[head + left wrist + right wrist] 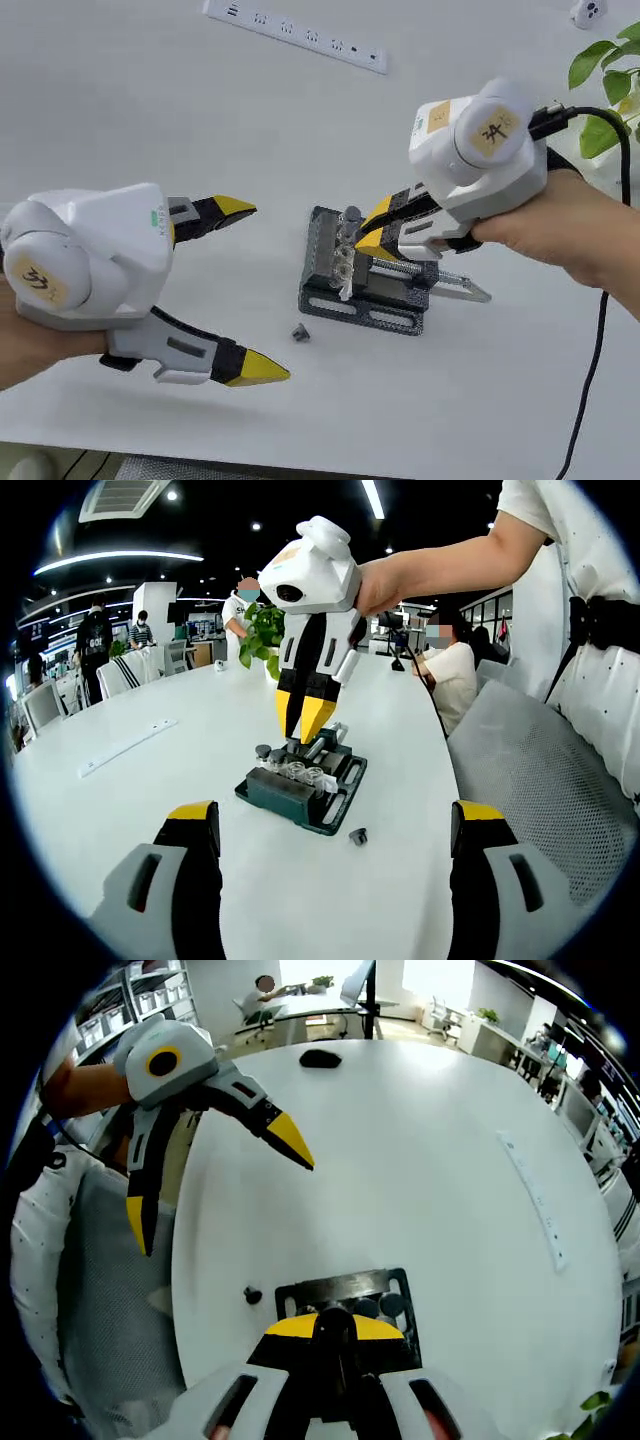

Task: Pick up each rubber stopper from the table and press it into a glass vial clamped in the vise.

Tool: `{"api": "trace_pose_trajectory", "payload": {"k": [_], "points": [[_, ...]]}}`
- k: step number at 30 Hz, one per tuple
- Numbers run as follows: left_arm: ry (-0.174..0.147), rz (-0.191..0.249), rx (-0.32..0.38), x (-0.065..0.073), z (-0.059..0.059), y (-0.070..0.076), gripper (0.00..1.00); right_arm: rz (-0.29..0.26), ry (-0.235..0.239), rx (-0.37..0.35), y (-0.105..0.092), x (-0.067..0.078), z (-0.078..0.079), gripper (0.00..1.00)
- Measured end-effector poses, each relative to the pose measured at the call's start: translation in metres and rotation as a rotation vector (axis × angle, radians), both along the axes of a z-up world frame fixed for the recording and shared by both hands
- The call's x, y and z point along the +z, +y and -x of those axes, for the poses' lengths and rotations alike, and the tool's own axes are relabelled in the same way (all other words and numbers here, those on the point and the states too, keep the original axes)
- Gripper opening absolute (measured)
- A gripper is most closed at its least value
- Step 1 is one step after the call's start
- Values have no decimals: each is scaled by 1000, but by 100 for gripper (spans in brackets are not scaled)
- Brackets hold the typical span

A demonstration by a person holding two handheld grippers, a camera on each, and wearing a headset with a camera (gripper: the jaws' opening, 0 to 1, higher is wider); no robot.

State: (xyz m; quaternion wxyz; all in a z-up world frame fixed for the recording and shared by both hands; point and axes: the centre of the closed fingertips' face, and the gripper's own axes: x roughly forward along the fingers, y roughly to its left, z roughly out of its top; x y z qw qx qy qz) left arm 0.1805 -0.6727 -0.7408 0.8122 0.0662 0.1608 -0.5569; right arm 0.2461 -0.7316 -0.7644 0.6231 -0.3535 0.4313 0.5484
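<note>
Rubber stopper (300,333): lay loose on white surface (150,100), near vise (325,290); we judged it light, soft, grippy; pinch sides.
Vials (345,262): glass, clamped in vise; fragile, press w/ care.
Right claw (372,230): was narrow over vials, dark plug (335,1325) btwn tips, prob. another stopper.
Left claw (265,292): hung wide, empty, apart from vise.
Room: open office, people (458,675) seated.

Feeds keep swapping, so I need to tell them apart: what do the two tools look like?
Both are white housings with black jaws tipped yellow. The left tool has a tan 33 sticker; the right tool has a 34 sticker and a black cable. The person's sleeve is white.
</note>
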Motion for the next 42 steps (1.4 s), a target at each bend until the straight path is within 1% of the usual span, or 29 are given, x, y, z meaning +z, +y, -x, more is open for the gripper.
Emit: {"api": "trace_pose_trajectory", "payload": {"k": [3,7,10,12,15,23,31,37,39,42], "points": [[4,8,7,-1,-1,2,96,39,-2,23,-2,-6,-1,6],[7,16,9,-2,0,2,96,56,12,28,-2,-9,0,6],[10,24,12,-2,0,2,95,78,11,43,-2,-13,0,6],[11,26,12,-3,1,2,95,84,12,47,-2,-12,2,6],[13,30,12,-4,2,3,95,99,10,55,-2,-15,1,5],[16,40,18,-4,2,5,94,141,6,93,-1,-18,4,5],[19,54,24,-3,3,5,94,188,-8,125,1,-19,2,5],[21,58,25,-3,4,5,93,218,-3,109,1,-18,2,5],[22,55,25,-4,4,6,93,230,-1,109,4,-19,1,5],[24,59,30,-4,5,6,93,239,13,83,1,-20,1,5]]}}
